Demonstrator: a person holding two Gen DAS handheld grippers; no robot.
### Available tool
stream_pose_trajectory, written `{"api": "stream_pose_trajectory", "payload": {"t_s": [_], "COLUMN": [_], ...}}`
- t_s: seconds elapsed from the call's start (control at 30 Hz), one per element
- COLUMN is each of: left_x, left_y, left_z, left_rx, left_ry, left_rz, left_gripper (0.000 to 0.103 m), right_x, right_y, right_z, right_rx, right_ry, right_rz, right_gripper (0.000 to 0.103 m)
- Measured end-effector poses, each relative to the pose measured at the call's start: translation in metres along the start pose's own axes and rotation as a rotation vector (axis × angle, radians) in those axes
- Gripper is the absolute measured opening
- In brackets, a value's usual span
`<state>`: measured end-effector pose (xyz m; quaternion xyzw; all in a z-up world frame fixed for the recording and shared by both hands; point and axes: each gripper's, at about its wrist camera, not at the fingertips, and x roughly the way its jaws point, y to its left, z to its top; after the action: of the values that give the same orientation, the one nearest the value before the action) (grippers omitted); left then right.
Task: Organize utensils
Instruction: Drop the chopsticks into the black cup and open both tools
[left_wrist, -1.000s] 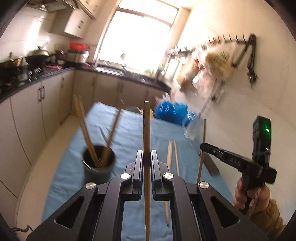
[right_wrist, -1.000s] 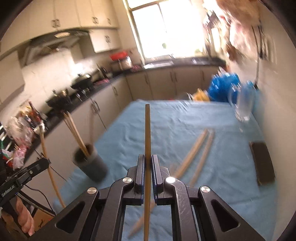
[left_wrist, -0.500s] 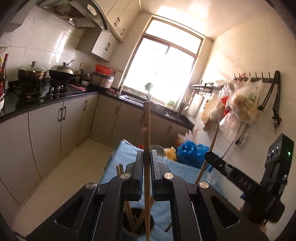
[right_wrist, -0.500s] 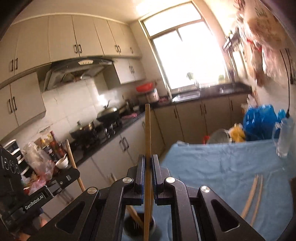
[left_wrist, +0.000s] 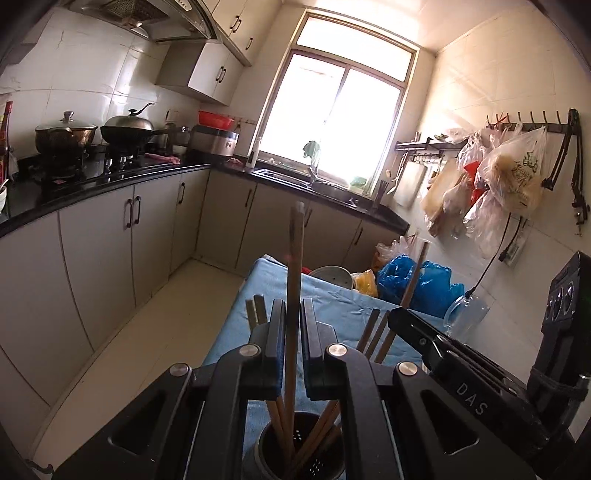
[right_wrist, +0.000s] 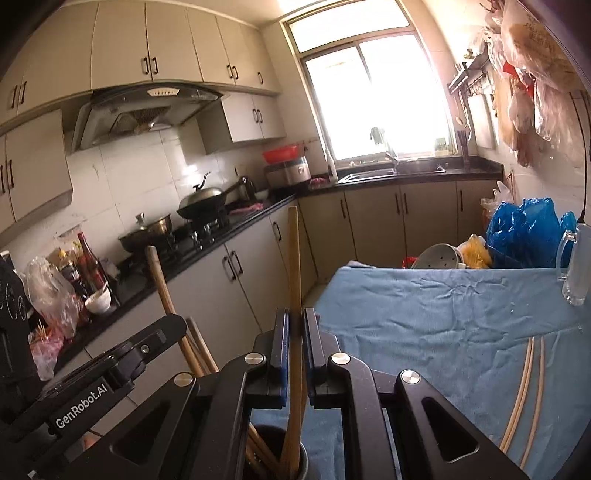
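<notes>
The tabletop (right_wrist: 424, 317), covered in a blue cloth, carries everything, and it is the largest source of trouble: the cloth is creased, so a nudged holder could shift on it. A glass mug (right_wrist: 574, 269) stands near the tabletop's far right edge, well apart from the work, so it looks safe.

The utensil holder (left_wrist: 295, 448), a dark perforated cup, sits at the near end of the tabletop directly under both tools. It already contains several chopsticks leaning at angles. Since both tools come in from above at once, a sideways push from either stick could tip it.

The left tool (left_wrist: 293, 354) is pinching one chopstick (left_wrist: 293, 280) upright, its lower end already inside the holder among the others. The right tool (right_wrist: 294, 354) likewise pinches a second chopstick (right_wrist: 293, 273), whose lower end reaches into the holder's mouth. The two tools are close together, so they may knock each other, or the sticks may cross and jam against those already leaning inside.

If either tool lets go while its stick is off vertical, the stick could tilt out over the rim.

Two loose chopsticks (right_wrist: 524, 387) lie side by side on the cloth to the right, not yet collected and close to the tabletop's edge.
</notes>
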<state>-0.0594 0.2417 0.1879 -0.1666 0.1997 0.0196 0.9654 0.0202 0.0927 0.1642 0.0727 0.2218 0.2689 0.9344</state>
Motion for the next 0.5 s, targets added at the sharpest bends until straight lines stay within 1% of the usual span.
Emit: {"api": "stream_pose_trajectory", "payload": {"t_s": [0.03,0.1,0.13,0.17,0.2,0.27,0.3,0.33,0.37,0.4,0.43,0.47,0.5], "left_x": [-0.001,-0.005,-0.007,-0.012,-0.019,-0.032,-0.039,-0.046,-0.055,-0.06,-0.067,-0.074,-0.078], "left_y": [-0.001,-0.003,-0.003,-0.005,-0.006,-0.008,-0.01,-0.011,-0.013,-0.014,-0.018,-0.022,-0.025], "left_z": [-0.001,-0.001,-0.001,-0.001,-0.001,-0.001,-0.002,-0.002,-0.003,-0.005,-0.007,-0.01,-0.013], "left_rx": [0.001,0.005,0.008,0.011,0.014,0.019,0.02,0.017,0.011,0.01,0.011,0.013,0.014], "left_ry": [0.005,0.01,0.007,-0.001,-0.016,-0.038,-0.042,-0.044,-0.046,-0.047,-0.047,-0.047,-0.046], "left_rz": [-0.001,0.01,0.016,0.026,0.038,0.051,0.054,0.052,0.041,0.032,0.021,0.014,0.007], "left_gripper": [0.008,0.015,0.023,0.03,0.031,0.034,0.035,0.035,0.036,0.037,0.04,0.045,0.047], "right_x": [-0.001,-0.002,-0.003,-0.007,-0.011,-0.023,-0.023,-0.029,-0.045,-0.045,-0.063,-0.07,-0.07], "right_y": [-0.002,-0.002,-0.003,-0.005,-0.005,-0.01,-0.01,-0.012,-0.021,-0.021,-0.036,-0.043,-0.043], "right_z": [-0.001,-0.002,-0.002,-0.001,0.0,0.003,0.003,0.004,0.004,0.004,0.0,-0.003,-0.003], "right_rx": [-0.001,0.002,0.005,0.015,0.019,0.026,0.026,0.027,0.023,0.023,0.017,0.014,0.014], "right_ry": [0.001,0.006,0.01,0.005,0.0,-0.017,-0.017,-0.023,-0.033,-0.033,-0.035,-0.032,-0.032], "right_rz": [-0.005,-0.004,-0.004,-0.003,-0.003,-0.006,-0.006,-0.008,-0.017,-0.017,-0.041,-0.057,-0.057], "right_gripper": [0.009,0.013,0.015,0.019,0.024,0.03,0.033,0.034,0.039,0.044,0.047,0.05,0.052]}}
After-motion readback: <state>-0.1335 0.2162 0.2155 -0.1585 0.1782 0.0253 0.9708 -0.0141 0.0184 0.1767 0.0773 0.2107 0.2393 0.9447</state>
